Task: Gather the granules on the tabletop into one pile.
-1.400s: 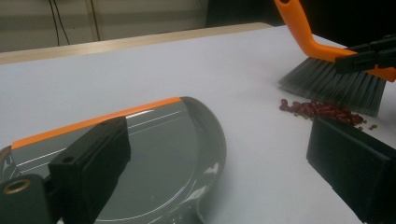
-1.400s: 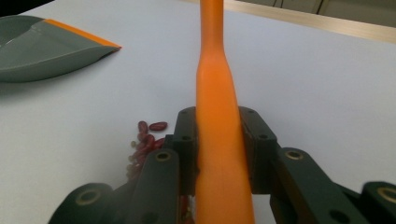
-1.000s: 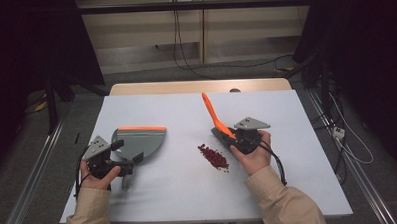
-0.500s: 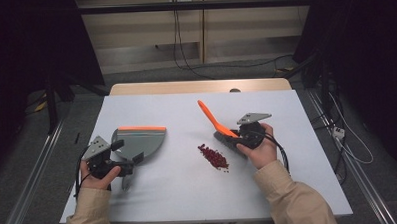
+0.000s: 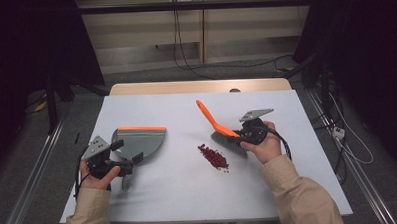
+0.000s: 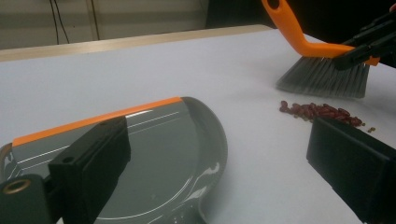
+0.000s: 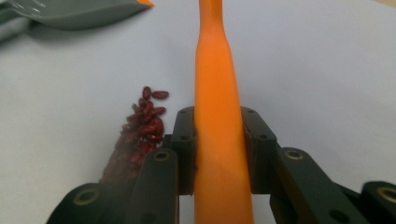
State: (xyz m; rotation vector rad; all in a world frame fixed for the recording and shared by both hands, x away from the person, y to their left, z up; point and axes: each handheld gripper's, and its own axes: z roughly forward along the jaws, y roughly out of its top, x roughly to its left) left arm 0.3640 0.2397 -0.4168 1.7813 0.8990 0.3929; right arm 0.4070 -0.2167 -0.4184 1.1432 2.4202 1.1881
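The brush point(image 5: 221, 129) is pinched in the right claw point(image 5: 242, 137), whose jaws are pressed against both sides of the orange handle, as is seen plainly in the right gripper view. The handle is tilted up and away toward the far side of the surface point(image 5: 189, 192), and the grey bristles are set down just beside the pile of red beans point(image 5: 213, 157), on its far right side. The dustpan point(image 5: 137, 142) lies flat at the left, well apart from the beans, with its orange edge turned to the far side. Its near end is met by the left claw point(image 5: 126, 168); in the left gripper view the jaws are seen spread wide, and whether anything is gripped cannot be told.
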